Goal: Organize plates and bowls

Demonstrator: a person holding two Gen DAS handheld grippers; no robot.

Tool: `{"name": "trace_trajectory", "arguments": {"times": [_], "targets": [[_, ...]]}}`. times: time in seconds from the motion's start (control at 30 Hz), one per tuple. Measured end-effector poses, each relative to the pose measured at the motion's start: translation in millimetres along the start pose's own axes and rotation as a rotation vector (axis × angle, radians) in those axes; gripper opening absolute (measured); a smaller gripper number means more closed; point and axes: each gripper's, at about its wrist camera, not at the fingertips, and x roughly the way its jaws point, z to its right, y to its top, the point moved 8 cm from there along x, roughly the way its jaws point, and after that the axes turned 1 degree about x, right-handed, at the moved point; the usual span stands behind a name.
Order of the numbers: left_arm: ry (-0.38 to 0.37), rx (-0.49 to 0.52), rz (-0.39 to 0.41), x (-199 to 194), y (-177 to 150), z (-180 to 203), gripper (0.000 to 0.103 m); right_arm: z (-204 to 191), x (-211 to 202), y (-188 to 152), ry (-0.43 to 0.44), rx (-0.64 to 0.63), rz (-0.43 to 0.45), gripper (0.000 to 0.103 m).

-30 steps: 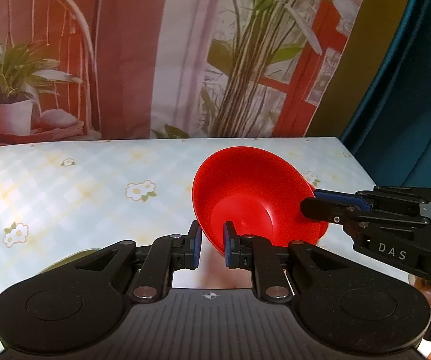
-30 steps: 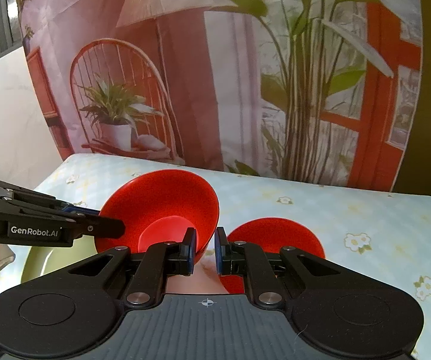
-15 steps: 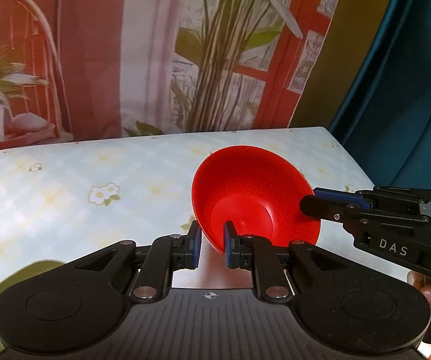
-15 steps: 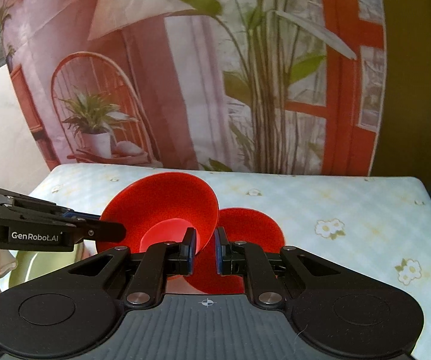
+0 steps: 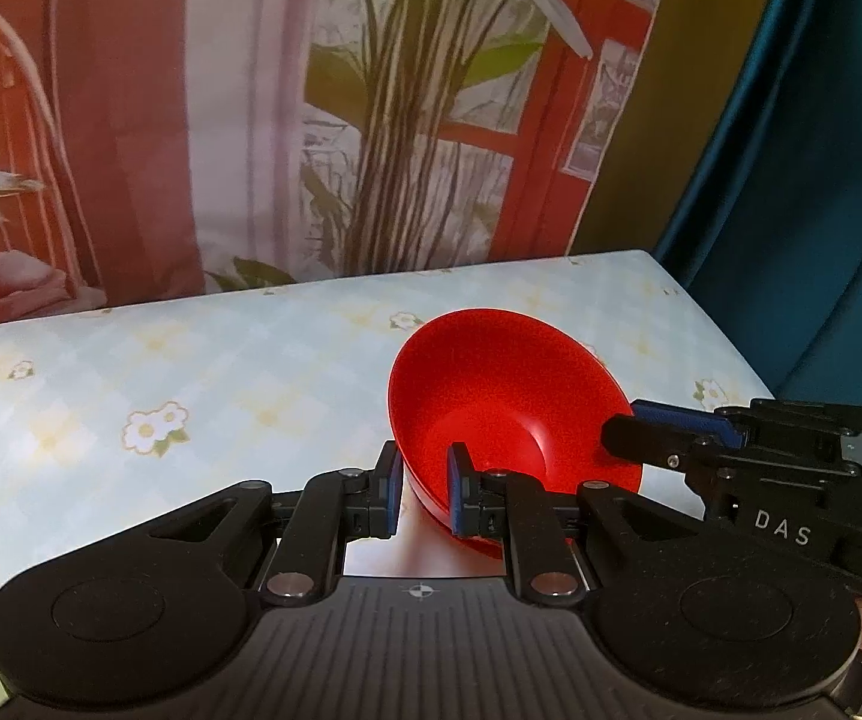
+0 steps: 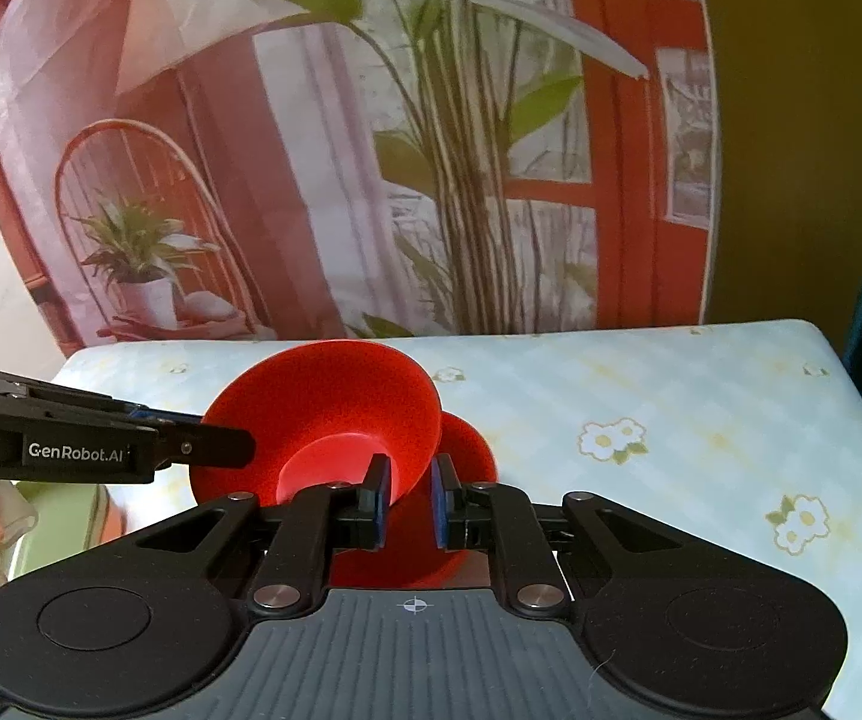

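Both the left gripper [image 5: 422, 495] and right gripper [image 5: 625, 433] clamp the tilted red bowl's [image 5: 508, 402] rim above the floral worktop [image 5: 191, 384].

Second red bowl [image 6: 466, 444] mostly behind the held bowl [image 6: 335, 408]; green plate [image 6: 65, 516] cut off.

A red plastic bowl [image 5: 508, 414] hangs tilted above the bench with the flower-print cloth [image 5: 191, 372], held at two rim points. The left gripper [image 5: 422, 495] grips its near rim in the left wrist view, while the right gripper [image 5: 622, 435] comes in from the right. In the right wrist view a second red bowl [image 6: 466, 450] sits on the bench behind and below the first. A pale green plate [image 6: 59, 528] lies at the left. A printed backdrop with plants [image 6: 431, 150] stands behind the bench.
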Motion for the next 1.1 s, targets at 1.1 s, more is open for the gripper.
{"name": "trace_trajectory", "arguments": {"times": [1.1], "targets": [[0.015,0.038,-0.052,17,-6,-1,0.033,19,6,-11,-0.045,0.009,-0.025,0.021]]}}
